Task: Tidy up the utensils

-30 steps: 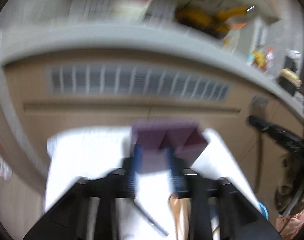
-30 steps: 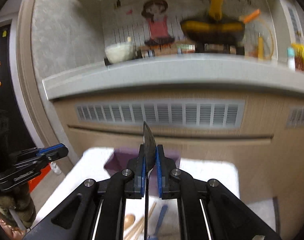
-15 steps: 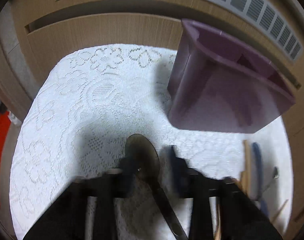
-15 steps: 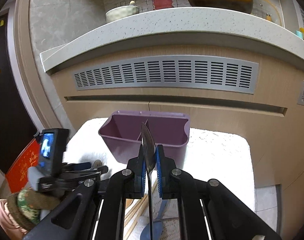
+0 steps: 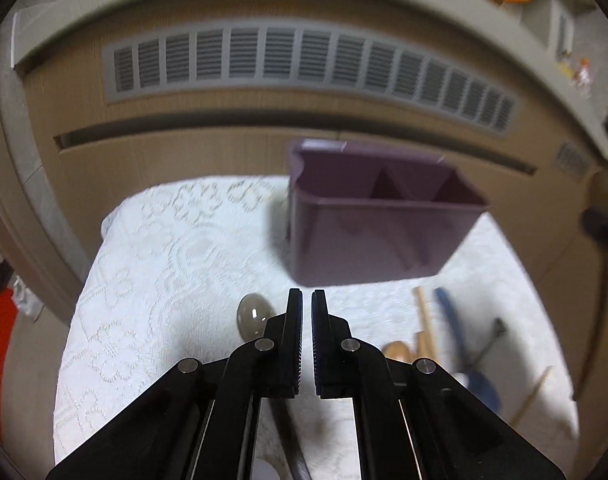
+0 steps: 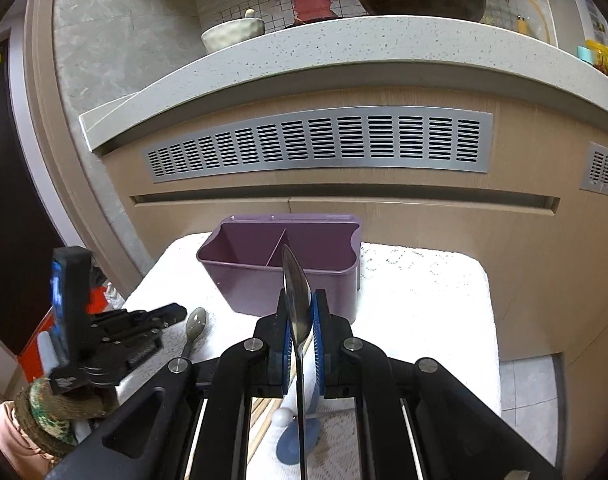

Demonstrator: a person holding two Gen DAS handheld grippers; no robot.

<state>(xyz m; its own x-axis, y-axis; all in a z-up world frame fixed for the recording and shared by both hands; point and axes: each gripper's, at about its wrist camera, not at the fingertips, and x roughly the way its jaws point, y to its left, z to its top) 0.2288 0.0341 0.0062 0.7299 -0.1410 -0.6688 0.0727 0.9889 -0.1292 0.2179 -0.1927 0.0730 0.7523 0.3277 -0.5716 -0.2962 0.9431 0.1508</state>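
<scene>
A purple two-compartment utensil holder (image 6: 280,268) stands at the back of a white lace cloth (image 6: 424,304); it also shows in the left wrist view (image 5: 376,224). My right gripper (image 6: 300,308) is shut on a metal spoon (image 6: 296,292), bowl up, just in front of the holder. My left gripper (image 5: 307,300) is shut and empty above the cloth, and shows in the right wrist view (image 6: 172,312). A grey spoon (image 5: 254,318) lies on the cloth just left of its fingers; it also shows in the right wrist view (image 6: 195,322).
Wooden chopsticks (image 5: 424,320), a wooden spoon (image 5: 396,352) and a blue utensil (image 5: 460,344) lie on the cloth right of the left gripper. A wooden cabinet front with a grey vent (image 6: 320,144) rises behind the holder, under a speckled counter (image 6: 344,52).
My left gripper has closed with nothing in it and pulled back and up from the grey spoon, which lies on the cloth. My right gripper has held the metal spoon nearly still.
</scene>
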